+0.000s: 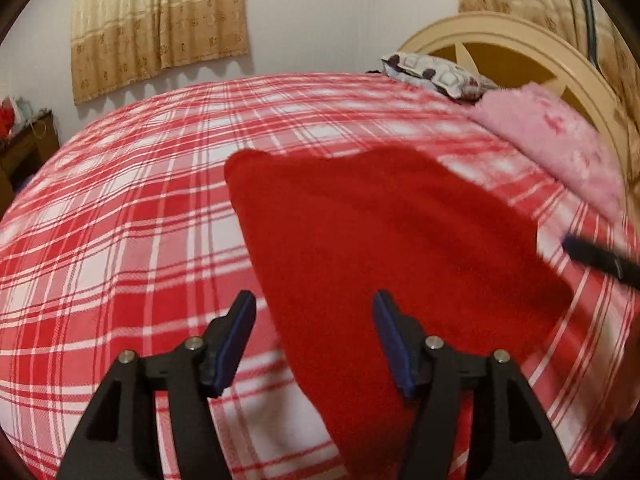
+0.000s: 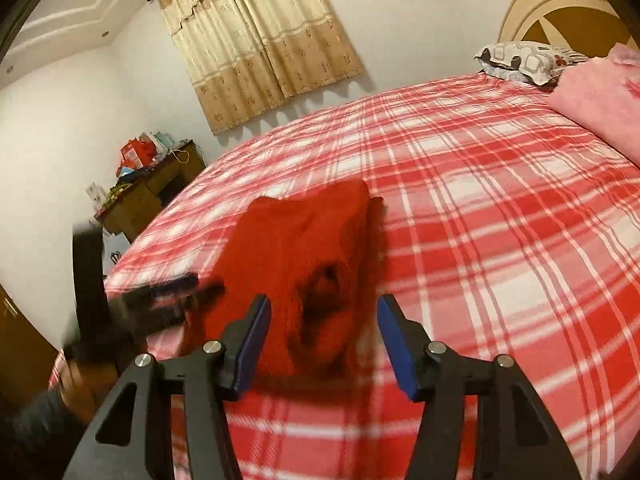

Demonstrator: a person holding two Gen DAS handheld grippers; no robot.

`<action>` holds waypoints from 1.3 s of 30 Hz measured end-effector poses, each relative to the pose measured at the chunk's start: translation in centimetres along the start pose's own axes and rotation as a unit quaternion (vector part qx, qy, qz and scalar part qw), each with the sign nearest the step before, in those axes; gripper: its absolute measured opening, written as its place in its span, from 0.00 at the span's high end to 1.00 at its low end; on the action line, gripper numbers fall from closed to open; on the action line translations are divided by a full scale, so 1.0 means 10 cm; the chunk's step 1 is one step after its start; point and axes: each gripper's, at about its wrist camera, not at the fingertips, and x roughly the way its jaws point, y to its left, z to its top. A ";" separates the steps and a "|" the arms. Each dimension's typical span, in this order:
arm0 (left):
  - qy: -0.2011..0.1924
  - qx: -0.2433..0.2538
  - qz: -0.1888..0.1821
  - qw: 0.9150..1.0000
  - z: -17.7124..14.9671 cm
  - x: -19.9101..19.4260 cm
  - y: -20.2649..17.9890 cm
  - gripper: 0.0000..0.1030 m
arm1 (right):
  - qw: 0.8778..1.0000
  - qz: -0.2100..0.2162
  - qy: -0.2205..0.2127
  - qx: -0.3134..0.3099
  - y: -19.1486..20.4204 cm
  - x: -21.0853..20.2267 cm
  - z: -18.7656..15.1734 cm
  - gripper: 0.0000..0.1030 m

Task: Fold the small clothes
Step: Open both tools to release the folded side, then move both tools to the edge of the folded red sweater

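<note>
A small red garment [image 1: 384, 248] lies on the red-and-white plaid bed cover [image 1: 120, 220]. In the right wrist view the red garment [image 2: 296, 252] looks folded, with a dark opening facing the camera. My left gripper [image 1: 314, 316] is open and empty just above the garment's near left edge. It also shows blurred at the left of the right wrist view [image 2: 176, 292]. My right gripper [image 2: 322, 320] is open and empty over the garment's near end. One of its fingers [image 1: 596, 260] shows blurred at the garment's right side in the left wrist view.
A pink fluffy blanket [image 1: 560, 140] and a patterned pillow [image 1: 432, 74] lie by the cream headboard [image 1: 520, 44]. A wooden side table [image 2: 148, 196] with bags stands beyond the bed's left edge. Beige curtains [image 2: 256, 44] hang on the wall.
</note>
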 end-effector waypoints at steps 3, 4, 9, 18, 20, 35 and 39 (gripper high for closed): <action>-0.011 0.000 0.007 1.000 -0.03 -0.01 0.00 0.35 | 0.999 -0.025 0.032 0.000 0.00 0.23 0.10 0.64; -0.010 -0.004 0.005 1.000 -0.02 0.00 0.02 0.33 | 0.998 -0.036 0.044 0.000 -0.01 0.32 0.12 0.68; -0.006 -0.018 0.002 1.000 -0.05 0.03 0.06 0.28 | 0.997 -0.055 0.061 0.010 -0.10 0.44 0.05 0.69; 0.003 -0.036 -0.001 0.999 -0.09 0.11 0.09 0.15 | 0.994 -0.079 0.078 0.008 -0.18 0.60 0.06 0.69; 0.007 -0.043 -0.008 0.999 -0.10 0.13 0.11 0.13 | 0.993 -0.082 0.080 0.008 -0.18 0.62 0.07 0.69; 0.017 -0.059 -0.015 0.998 -0.11 0.17 0.15 0.06 | 0.993 0.000 0.086 -0.080 0.62 0.79 0.45 0.69; 0.017 -0.062 -0.019 0.998 -0.11 0.17 0.16 0.06 | 0.990 -0.031 0.117 -0.073 0.48 1.11 0.39 0.69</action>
